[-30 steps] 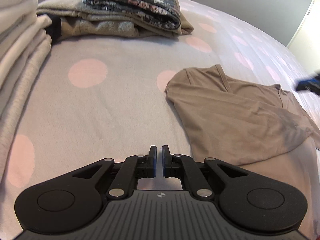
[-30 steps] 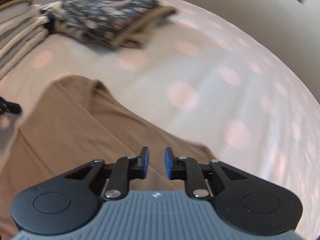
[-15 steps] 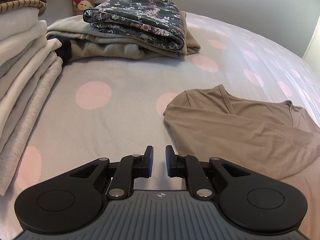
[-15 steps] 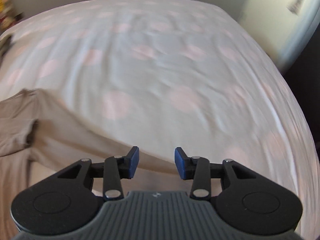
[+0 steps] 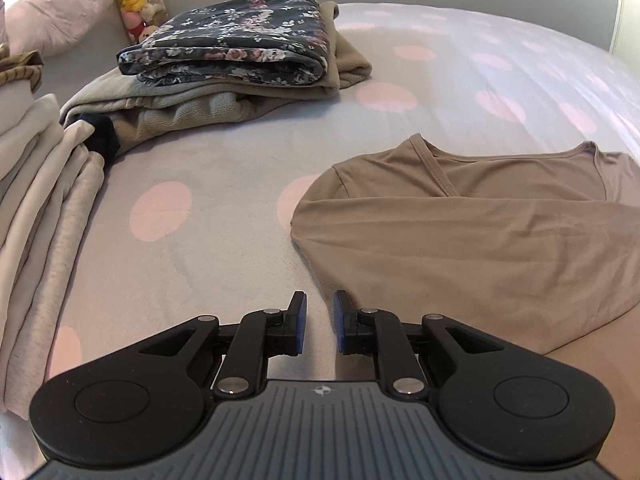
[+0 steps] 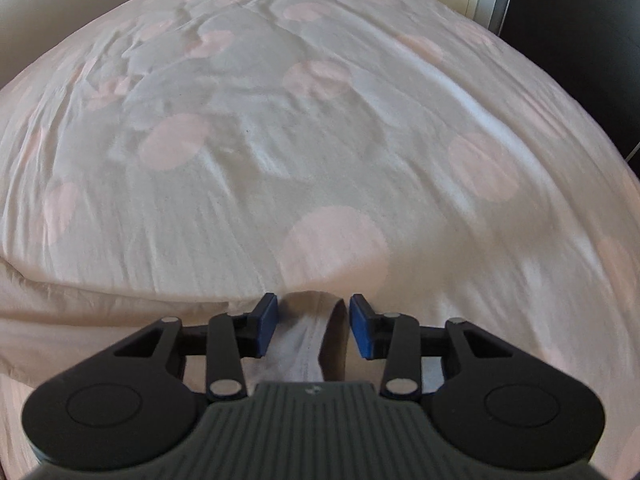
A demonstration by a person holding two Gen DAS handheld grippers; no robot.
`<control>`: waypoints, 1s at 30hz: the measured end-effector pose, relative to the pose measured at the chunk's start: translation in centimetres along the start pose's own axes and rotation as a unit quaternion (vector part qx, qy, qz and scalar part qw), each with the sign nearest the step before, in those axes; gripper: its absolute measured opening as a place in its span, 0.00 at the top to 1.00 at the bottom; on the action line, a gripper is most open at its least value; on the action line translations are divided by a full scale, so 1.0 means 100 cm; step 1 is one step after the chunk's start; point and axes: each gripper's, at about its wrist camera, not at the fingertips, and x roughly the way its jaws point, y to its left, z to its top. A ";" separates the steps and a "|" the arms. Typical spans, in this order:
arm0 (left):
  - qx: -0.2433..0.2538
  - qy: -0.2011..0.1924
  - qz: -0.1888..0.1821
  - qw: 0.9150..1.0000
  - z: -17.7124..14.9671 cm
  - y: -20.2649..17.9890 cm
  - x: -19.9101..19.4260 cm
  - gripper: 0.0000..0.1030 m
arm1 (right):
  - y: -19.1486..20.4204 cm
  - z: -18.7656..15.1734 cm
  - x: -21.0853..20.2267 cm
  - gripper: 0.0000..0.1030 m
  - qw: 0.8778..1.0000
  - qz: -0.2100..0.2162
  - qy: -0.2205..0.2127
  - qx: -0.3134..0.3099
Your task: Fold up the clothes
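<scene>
Pink-dotted bedding [image 5: 208, 152] fills both views. Left gripper [image 5: 319, 322] hangs over it, jaws narrowly parted and opening, nothing between them. Right gripper [image 6: 313, 326] is closing around a raised fabric fold [image 6: 308, 320], pads not yet touching it. Tan shirt [image 5: 480, 232] lies flat at centre right, its right side cut off.
</scene>
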 end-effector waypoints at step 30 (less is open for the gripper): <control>-0.041 -0.040 -0.097 0.994 -0.004 0.029 -0.029 0.86 | 0.396 0.058 -0.308 0.94 0.929 0.202 -0.203 -0.233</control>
